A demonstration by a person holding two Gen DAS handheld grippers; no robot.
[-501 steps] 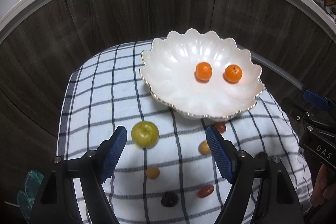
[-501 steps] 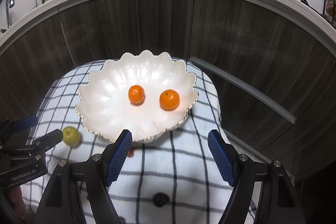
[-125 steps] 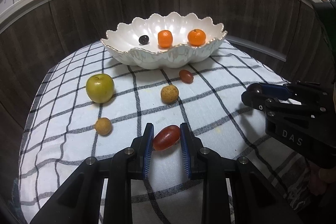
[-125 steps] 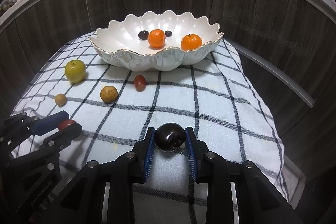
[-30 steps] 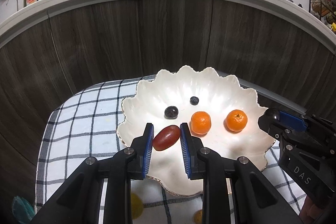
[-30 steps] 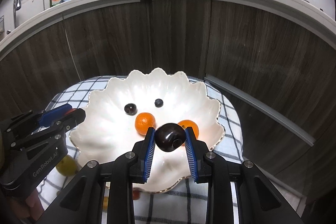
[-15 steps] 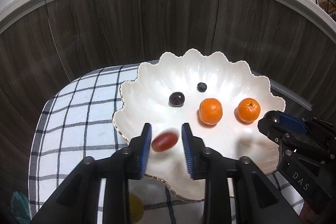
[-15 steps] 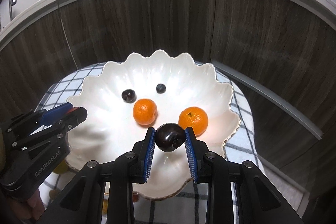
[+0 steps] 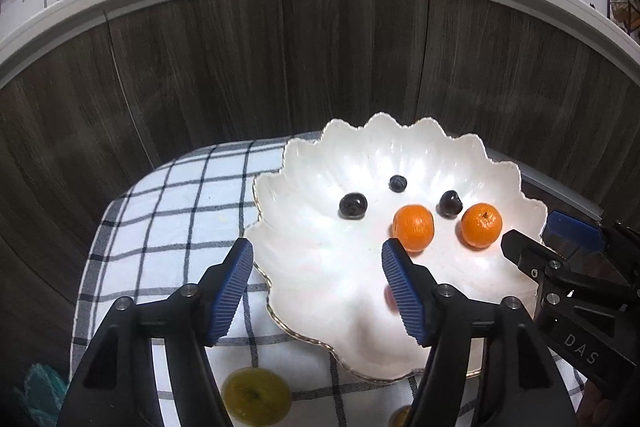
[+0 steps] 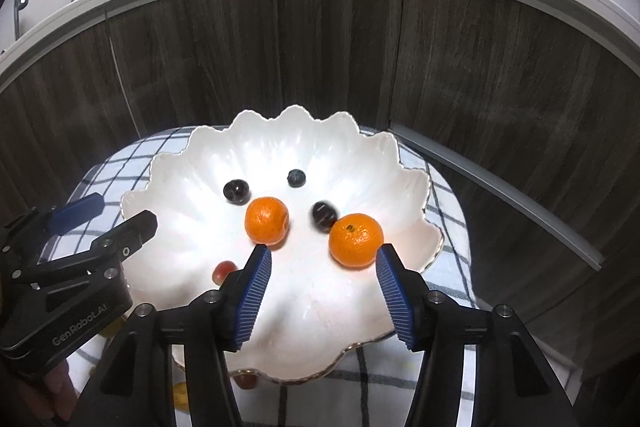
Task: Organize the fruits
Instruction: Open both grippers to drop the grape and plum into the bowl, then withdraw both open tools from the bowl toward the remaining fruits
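A white scalloped bowl stands on a checked cloth. In it lie two oranges, two dark plums, a blueberry and a red oblong fruit. My left gripper is open and empty above the bowl's near left rim. My right gripper is open and empty above the bowl's near side. The plum that lies between the oranges looks blurred.
A green apple lies on the cloth in front of the bowl, with a small yellow fruit and a red one near the bowl's front rim. Dark wood cabinet fronts curve behind the table.
Both grippers have opened. The red oblong fruit has dropped from the left gripper into the bowl, and the dark plum has dropped from the right gripper and lies between the oranges.
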